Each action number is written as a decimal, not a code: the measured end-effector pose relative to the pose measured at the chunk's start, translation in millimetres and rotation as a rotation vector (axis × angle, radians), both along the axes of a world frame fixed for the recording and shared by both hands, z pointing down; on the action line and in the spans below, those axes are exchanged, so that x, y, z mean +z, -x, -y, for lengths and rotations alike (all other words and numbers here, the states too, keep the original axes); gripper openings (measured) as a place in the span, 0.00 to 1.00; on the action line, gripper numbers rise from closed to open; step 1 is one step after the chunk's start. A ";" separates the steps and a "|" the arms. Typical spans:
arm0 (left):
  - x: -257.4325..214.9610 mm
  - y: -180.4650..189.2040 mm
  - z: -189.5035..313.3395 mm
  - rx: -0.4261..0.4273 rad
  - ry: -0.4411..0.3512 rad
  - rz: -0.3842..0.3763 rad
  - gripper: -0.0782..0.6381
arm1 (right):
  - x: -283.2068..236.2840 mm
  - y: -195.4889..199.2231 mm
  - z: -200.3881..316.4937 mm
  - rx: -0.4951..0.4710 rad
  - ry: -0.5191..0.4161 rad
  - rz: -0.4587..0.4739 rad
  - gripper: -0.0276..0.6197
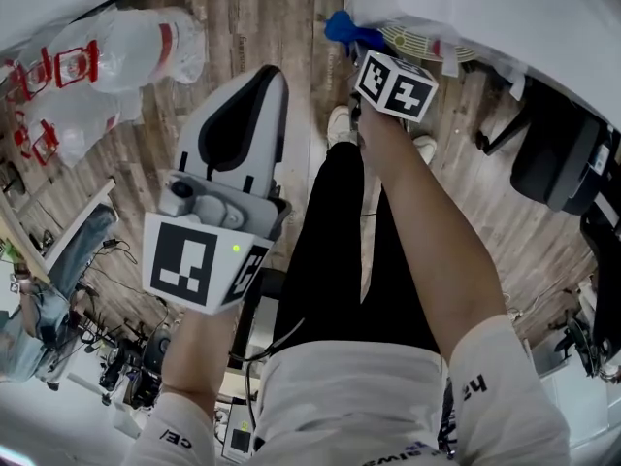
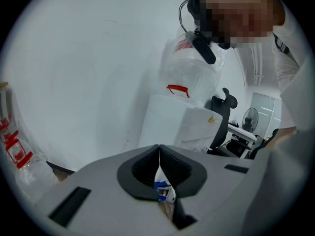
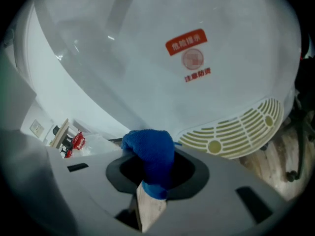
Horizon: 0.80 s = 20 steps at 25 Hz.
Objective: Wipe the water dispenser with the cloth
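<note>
The white water dispenser (image 1: 485,8) fills the top right of the head view, and its smooth side (image 3: 147,63) with a red label (image 3: 185,42) fills the right gripper view. A blue cloth (image 3: 150,154) sticks out of my right gripper (image 3: 152,168), which is shut on it close to the dispenser's wall, beside a cream slotted grille (image 3: 236,132). From above, the cloth (image 1: 344,29) sits at the dispenser's lower edge ahead of the right gripper (image 1: 354,47). My left gripper (image 1: 267,78) is held away over the floor, shut and empty (image 2: 158,151).
Plastic-wrapped empty water bottles (image 1: 116,47) lie on the wooden floor at the left. A black office chair (image 1: 563,153) stands at the right. Cables and power strips (image 1: 126,357) clutter the lower left. The person's legs (image 1: 340,250) stand between the grippers.
</note>
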<state>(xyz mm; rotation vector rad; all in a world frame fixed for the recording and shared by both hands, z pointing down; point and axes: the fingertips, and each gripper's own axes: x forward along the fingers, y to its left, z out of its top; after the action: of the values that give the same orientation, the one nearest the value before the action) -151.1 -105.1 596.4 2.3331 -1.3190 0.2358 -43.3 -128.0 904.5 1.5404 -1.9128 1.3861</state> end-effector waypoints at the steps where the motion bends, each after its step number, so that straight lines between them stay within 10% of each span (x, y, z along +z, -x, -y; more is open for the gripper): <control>1: 0.4 -0.2 0.2 0.001 0.000 0.000 0.14 | 3.4 -0.3 0.6 0.003 0.010 0.002 0.20; 20: 9.2 -8.4 -6.6 0.019 0.023 0.012 0.14 | 27.8 2.4 -2.5 0.132 0.121 0.231 0.19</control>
<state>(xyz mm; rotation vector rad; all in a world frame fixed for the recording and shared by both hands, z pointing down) -142.7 -98.5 605.5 2.3300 -1.2936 0.2697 -45.7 -125.5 932.3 1.5290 -1.8410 1.7717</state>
